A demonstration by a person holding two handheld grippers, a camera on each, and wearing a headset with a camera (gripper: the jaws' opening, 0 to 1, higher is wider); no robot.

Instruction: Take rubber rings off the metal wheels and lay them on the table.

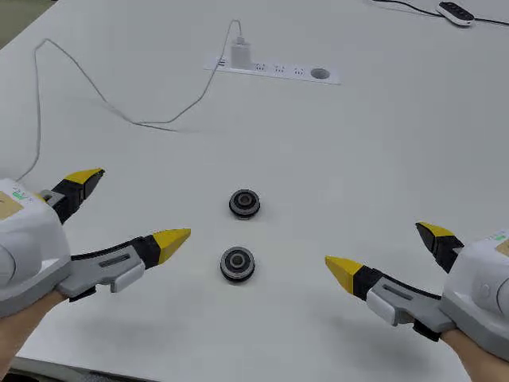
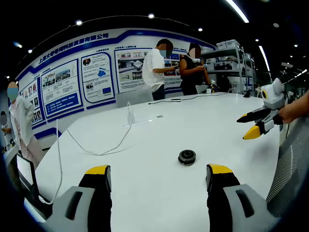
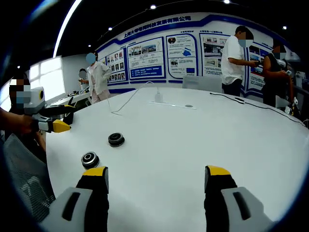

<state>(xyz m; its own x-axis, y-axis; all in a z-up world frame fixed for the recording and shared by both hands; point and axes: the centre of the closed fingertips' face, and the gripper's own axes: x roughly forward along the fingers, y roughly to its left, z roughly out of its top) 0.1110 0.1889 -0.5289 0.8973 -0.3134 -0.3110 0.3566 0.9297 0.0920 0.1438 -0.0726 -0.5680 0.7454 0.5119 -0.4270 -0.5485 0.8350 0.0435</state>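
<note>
Two small metal wheels with black rubber rings lie flat on the white table (image 1: 374,151), a far wheel (image 1: 244,203) and a near wheel (image 1: 238,263). My left gripper (image 1: 131,208) hovers open to their left, with nothing between its yellow-tipped fingers. At the right of the wheels my right gripper (image 1: 388,251) is open and holds nothing. The left gripper view has its open gripper (image 2: 159,170) aimed past one wheel (image 2: 187,157), with the right gripper (image 2: 256,123) beyond. Ahead of the open gripper (image 3: 157,170) in the right gripper view lie both wheels (image 3: 116,139) (image 3: 90,159).
A white power strip (image 1: 274,69) with a plugged charger (image 1: 240,54) lies at the back, and its cable (image 1: 103,99) trails across the left of the table. A dark remote (image 1: 456,11) sits at the far right. People (image 2: 157,70) stand beyond the table's far edge.
</note>
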